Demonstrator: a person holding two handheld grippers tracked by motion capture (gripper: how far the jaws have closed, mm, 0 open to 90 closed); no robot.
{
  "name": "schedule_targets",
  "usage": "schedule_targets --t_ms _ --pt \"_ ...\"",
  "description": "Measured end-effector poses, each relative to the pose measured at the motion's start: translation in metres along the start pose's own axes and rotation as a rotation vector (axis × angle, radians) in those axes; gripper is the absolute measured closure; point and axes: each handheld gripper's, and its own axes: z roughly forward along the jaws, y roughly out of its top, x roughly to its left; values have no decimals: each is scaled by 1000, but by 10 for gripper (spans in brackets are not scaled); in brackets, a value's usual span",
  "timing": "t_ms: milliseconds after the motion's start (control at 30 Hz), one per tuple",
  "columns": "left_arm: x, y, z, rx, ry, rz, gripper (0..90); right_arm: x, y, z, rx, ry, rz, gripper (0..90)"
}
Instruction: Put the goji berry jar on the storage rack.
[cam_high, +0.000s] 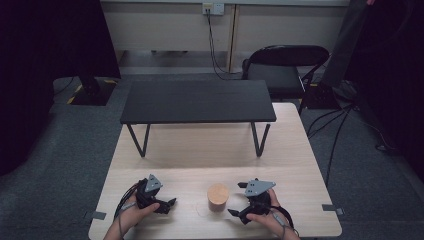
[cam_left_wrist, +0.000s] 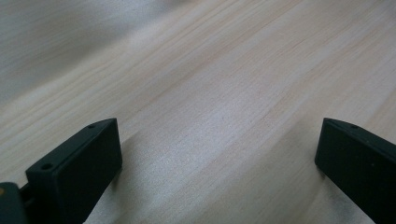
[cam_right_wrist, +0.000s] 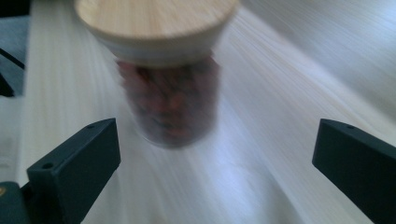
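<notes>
Jar (cam_high: 218, 197) sits upright on the light wood table (cam_high: 295, 150), near my edge, between my two grippers and closer to the right one. Clear wall, looks like glass, with a flat wooden lid (cam_right_wrist: 156, 18) wider than the body and a reddish-brown fill (cam_right_wrist: 170, 109) packed most of the way up; the right gripper view is blurred, so I can't tell what the fill is. My right gripper (cam_right_wrist: 212, 168) points at it with jaws wide apart, nothing between them yet, jar just ahead and a bit toward the left jaw. My left gripper (cam_left_wrist: 217, 163) is also spread wide, over bare tabletop, holding nothing. Handling guess: rigid, smooth and slippery on the wall, moderately heavy when this full, breakable if it tips or drops. I'd take it on the body below the lid, jaws square across the widest part, roughly mid-height so the weight sits between the pads. I wouldn't grab by the lid: can't tell if it's a push fit or just resting, and it may lift off. The black raised shelf (cam_high: 197, 101) stands farther back on the table, well apart from the jar.
</notes>
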Motion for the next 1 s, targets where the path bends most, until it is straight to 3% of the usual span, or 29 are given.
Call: schedule_targets --t_ms 100,333,500,1000 --pt "0 0 0 0 0 0 0 -3 0 -1 5 5 6 0" --pt "0 0 0 0 0 0 0 -3 11 5 102 16 -59 4" --pt "0 0 0 0 0 0 0 -4 13 9 149 23 -64 10" --pt "0 -1 1 -6 -3 -3 0 -8 13 5 161 11 -56 9"
